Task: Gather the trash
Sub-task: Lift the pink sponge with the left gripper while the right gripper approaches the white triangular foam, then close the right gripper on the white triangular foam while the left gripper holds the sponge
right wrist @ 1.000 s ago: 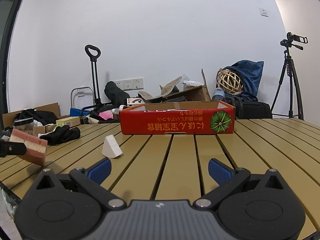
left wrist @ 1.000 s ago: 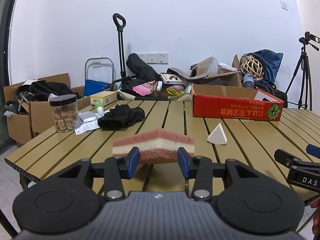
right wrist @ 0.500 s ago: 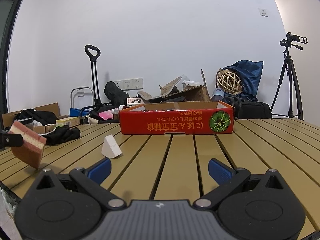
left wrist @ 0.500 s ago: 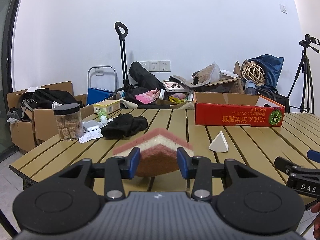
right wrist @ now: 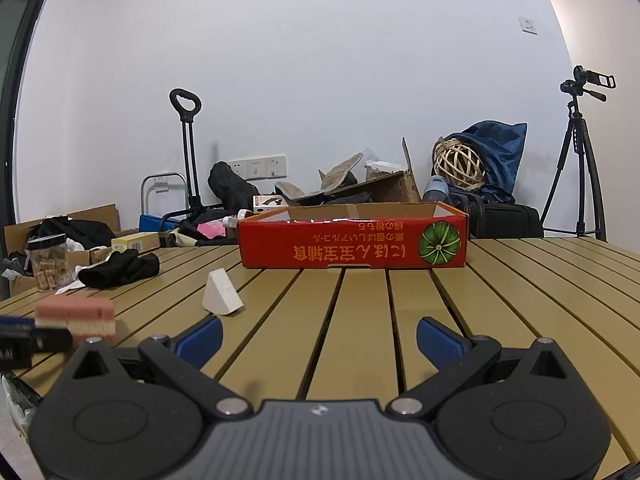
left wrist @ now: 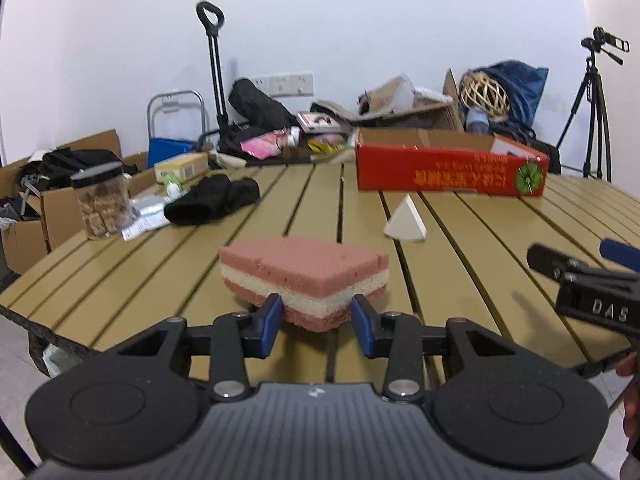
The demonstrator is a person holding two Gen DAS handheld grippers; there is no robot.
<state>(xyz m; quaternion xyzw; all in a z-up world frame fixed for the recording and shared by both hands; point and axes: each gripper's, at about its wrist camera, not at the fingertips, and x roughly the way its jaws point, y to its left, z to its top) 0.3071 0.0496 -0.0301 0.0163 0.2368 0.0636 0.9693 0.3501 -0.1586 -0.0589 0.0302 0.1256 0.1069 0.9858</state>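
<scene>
The sponge [left wrist: 304, 276] is a thick wedge in three layers, pink on top, cream in the middle, pink below, its top face flat and pitted with small pores. It sits at the near edge of the slatted worktop [left wrist: 460, 248], low over the boards (whether its underside touches them I cannot tell). The left tool [left wrist: 316, 322] is closed on the sponge's near corner, its blue pads pressed against both sides. Farther off and to the right, a small white wedge [left wrist: 405, 225] stands on the worktop, with a red cardboard tray box [left wrist: 448, 170] behind it. A black cloth [left wrist: 212, 200] and a clear jar [left wrist: 103, 200] lie at the far left. The right tool [right wrist: 318, 340] hovers above the boards with its jaws spread wide, holding nothing.
</scene>
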